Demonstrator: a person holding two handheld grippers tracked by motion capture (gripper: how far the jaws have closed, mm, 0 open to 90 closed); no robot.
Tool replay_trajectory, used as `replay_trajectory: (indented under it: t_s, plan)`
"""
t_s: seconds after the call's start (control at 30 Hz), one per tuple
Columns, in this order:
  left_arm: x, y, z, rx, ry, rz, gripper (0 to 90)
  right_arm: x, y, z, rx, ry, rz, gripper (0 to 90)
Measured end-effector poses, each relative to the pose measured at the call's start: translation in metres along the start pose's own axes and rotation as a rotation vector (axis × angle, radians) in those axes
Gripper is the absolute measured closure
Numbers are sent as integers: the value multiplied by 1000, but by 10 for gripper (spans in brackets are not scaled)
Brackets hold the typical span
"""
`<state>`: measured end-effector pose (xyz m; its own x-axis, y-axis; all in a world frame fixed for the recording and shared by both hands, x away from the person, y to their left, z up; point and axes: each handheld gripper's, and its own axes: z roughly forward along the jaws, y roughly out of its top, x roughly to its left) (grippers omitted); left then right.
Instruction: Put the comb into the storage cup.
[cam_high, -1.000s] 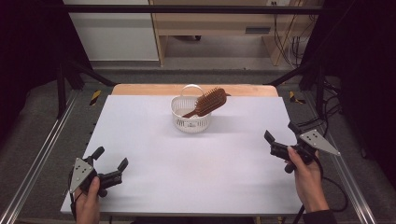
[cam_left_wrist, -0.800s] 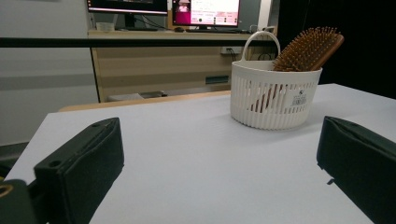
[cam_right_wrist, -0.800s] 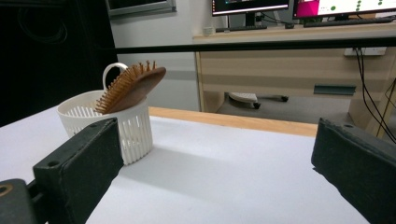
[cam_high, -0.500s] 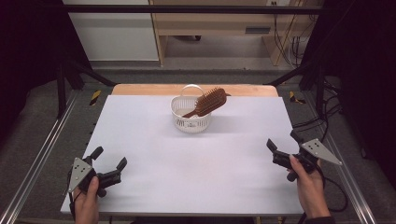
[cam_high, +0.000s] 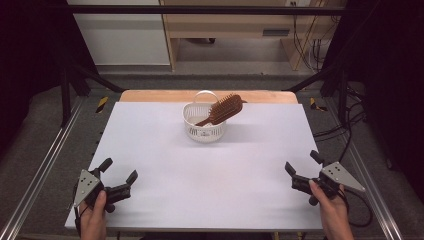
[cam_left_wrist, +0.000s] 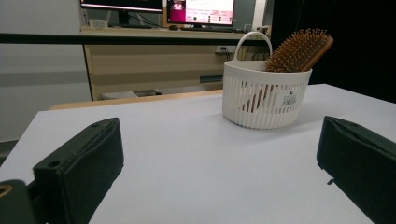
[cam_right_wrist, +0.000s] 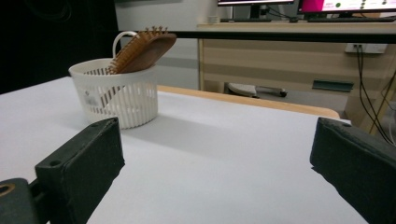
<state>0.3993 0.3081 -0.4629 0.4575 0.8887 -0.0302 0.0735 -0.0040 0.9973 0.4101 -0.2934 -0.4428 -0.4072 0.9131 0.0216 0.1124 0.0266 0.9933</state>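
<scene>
Two hand-held tools are noted at the near corners of the white bench (cam_high: 210, 170), each resting low at the surface. The left tool (cam_high: 119, 179) is held with its black jaws spread wide and nothing between them; the right tool (cam_high: 304, 169) is likewise spread and empty. Both are well apart from the work.

One brown wooden paddle hairbrush (cam_high: 223, 109) is found standing handle-down in a small white slotted plastic basket (cam_high: 204, 129) near the far edge of the bench, at its middle. The bristled head leans out over the basket's rim towards the right, the brush being too long to lie inside; it is propped by the rim rather than lying flat. The basket's thin loop handle (cam_high: 205, 93) stands upright behind the brush.

In the left gripper view the bristles (cam_left_wrist: 295, 50) are seen facing that tool; in the right gripper view the smooth wooden back (cam_right_wrist: 148, 50) is presented. Both tools are judged to be parked at rest, aimed at the basket, with the brush seated as intended.
</scene>
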Motion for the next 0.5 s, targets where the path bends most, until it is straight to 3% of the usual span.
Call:
replay_trajectory:
  t_s: [0.27,0.5]
  plan:
    - [-5,0,-1,10,-18,2,5,17,-8,6,37,85,-34,29]
    - [-8,0,-1,10,-32,3,5,31,-15,10,48,130,-54,29]
